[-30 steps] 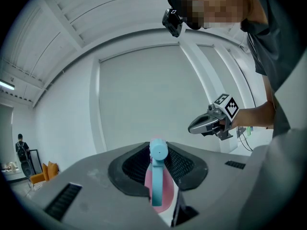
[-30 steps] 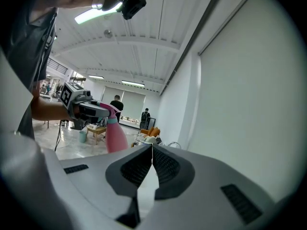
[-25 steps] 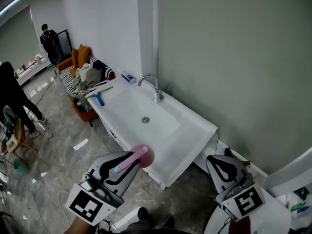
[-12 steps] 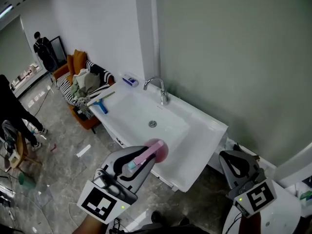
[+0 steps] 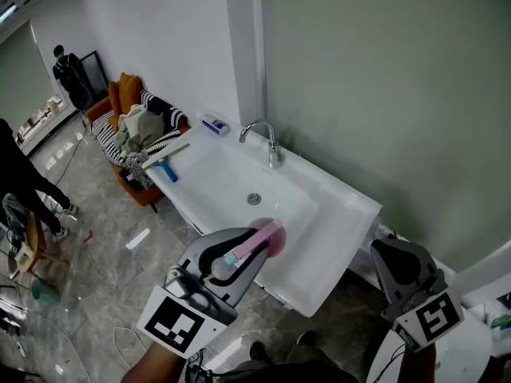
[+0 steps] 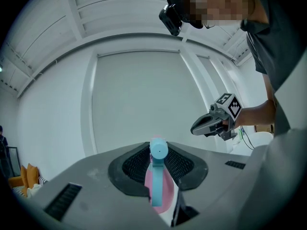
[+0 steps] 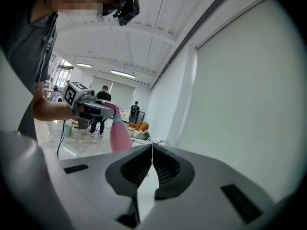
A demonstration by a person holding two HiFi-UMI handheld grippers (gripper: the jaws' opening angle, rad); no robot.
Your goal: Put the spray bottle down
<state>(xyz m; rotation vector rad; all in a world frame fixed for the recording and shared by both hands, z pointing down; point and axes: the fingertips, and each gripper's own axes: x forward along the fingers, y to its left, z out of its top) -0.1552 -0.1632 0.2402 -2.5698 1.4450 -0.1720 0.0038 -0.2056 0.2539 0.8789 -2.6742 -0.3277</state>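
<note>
The pink spray bottle [image 5: 259,240] with a light-blue collar hangs below my left gripper [image 5: 242,252], which is shut on its neck. It hovers above the front rim of the white sink [image 5: 351,214]. In the left gripper view the bottle's blue head [image 6: 157,176] sits pinched between the jaws. From the right gripper view, the pink bottle [image 7: 119,134] shows under the left gripper [image 7: 98,108]. My right gripper [image 5: 399,255] is off the sink's right end, shut with nothing in it; its jaw tips meet [image 7: 152,150].
A faucet [image 5: 269,140] stands at the sink's back edge against the grey wall. A blue squeegee [image 5: 164,168] and a small tube [image 5: 212,124] lie at the sink's far end. Beyond is an orange sofa [image 5: 126,102] with clothes, and people stand at the left.
Both grippers have moved forward toward the sink. The bottle, still gripped, now hangs over the sink's front rim instead of short of it.
</note>
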